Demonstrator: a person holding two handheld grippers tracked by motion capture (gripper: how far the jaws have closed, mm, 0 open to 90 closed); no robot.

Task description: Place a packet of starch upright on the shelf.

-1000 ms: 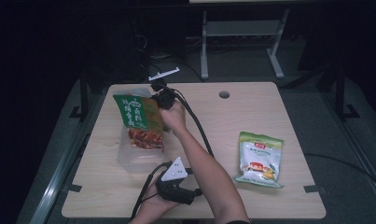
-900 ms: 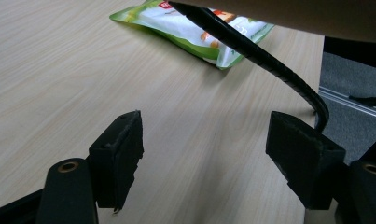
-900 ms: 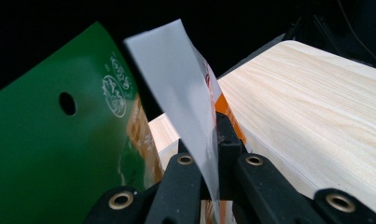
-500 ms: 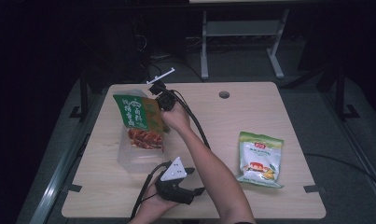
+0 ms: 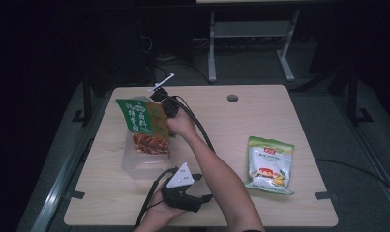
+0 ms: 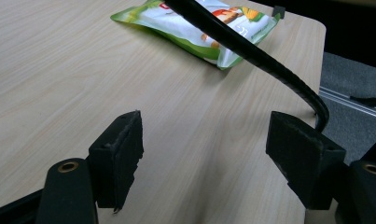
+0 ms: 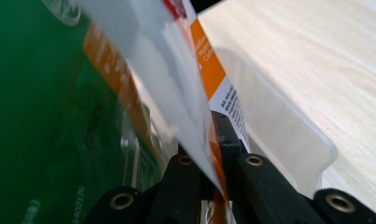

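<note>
A green and orange snack bag (image 5: 143, 122) stands tilted in a clear plastic tub (image 5: 134, 166) at the table's left. My right gripper (image 5: 164, 114) reaches across to it and is shut on the bag's right edge; its jaws have just been closing with that edge between them. In the right gripper view the bag (image 7: 59, 93) fills the left, pinched at my right gripper (image 7: 216, 140), with the tub's wall (image 7: 279, 130) behind. My left gripper (image 5: 203, 187) rests near the front edge, open, nothing between its pads (image 6: 204, 144).
A second snack bag (image 5: 269, 164), white and green, lies flat at the right; it also lies ahead of the left gripper (image 6: 195, 23). A black cable (image 6: 251, 51) crosses above it. A round hole (image 5: 232, 98) sits near the table's far edge.
The right hand and the green bag have shifted only slightly. The left gripper has stayed where it was.
</note>
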